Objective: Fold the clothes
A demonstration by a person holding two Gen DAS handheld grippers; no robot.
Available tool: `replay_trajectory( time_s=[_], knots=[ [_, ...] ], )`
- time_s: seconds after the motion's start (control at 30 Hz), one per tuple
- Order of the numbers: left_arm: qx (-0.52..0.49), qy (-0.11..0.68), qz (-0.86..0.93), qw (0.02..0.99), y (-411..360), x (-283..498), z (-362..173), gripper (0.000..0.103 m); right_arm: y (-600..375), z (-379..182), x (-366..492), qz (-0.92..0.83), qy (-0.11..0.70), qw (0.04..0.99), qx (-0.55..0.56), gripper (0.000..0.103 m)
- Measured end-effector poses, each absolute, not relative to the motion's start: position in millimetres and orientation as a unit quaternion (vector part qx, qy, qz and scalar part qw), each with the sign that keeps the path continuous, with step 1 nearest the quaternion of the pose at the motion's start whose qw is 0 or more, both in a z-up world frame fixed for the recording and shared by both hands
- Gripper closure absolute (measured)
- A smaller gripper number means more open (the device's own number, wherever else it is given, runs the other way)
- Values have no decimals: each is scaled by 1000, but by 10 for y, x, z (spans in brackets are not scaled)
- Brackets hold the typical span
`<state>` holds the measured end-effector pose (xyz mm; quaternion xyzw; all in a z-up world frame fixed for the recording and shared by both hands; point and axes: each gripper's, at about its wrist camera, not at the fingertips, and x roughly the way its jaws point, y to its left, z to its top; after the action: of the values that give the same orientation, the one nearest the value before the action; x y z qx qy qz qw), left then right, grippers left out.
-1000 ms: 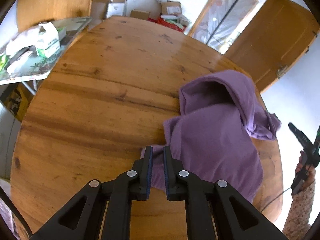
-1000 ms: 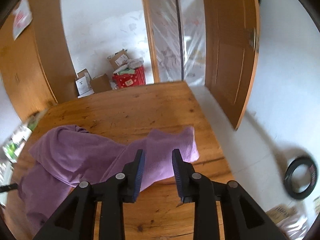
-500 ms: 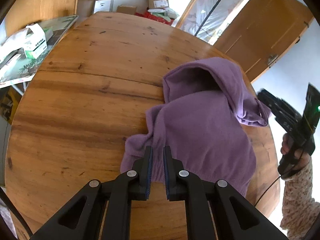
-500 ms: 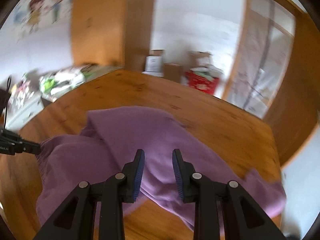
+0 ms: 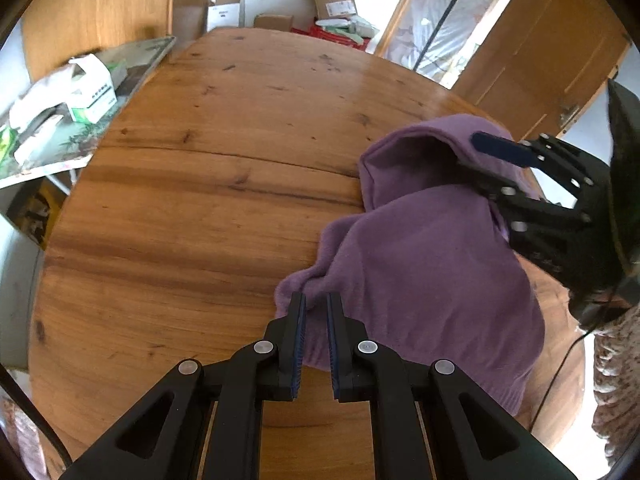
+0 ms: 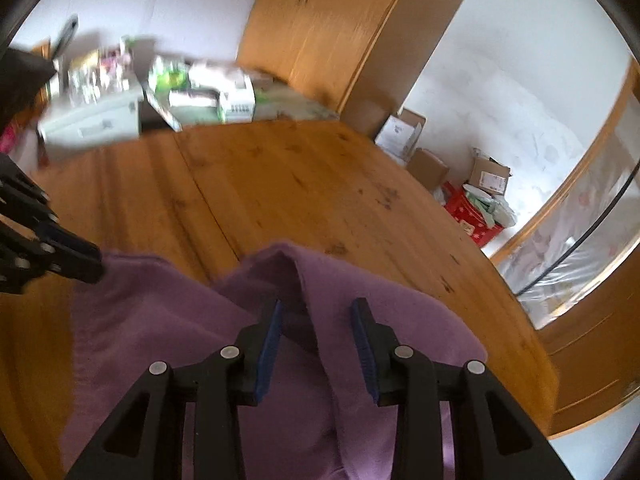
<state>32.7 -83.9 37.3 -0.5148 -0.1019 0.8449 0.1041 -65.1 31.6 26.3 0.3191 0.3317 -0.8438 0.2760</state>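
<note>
The purple sweater (image 5: pixel 420 264) lies bunched near the right edge of the round wooden table (image 5: pixel 200 200). The left gripper (image 5: pixel 316 312) pinches its near corner. The right gripper (image 6: pixel 316 320) is opening over a raised fold. The table's left side is bare.

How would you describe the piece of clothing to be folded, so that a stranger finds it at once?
Look at the round wooden table. Near its edge lies a crumpled purple garment, soft and fleecy. It is the only cloth on the table; the boxes stand on another surface beside it.
</note>
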Motion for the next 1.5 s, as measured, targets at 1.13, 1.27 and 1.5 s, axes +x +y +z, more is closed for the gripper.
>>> replay_trajectory(
  time_s=[1.13, 1.27, 1.5],
  knots=[
    [-453, -54, 886, 81, -804, -766, 787, 99, 1696, 1334, -1602, -951, 32, 98, 290, 103],
    [-469, -79, 874, 96, -795, -850, 686, 99, 1887, 1241, -1667, -942, 8, 94, 322, 102],
    [-511, -104, 844, 121, -715, -583, 443, 99, 1631, 878, -1015, -900, 55, 241, 360, 99]
  ],
)
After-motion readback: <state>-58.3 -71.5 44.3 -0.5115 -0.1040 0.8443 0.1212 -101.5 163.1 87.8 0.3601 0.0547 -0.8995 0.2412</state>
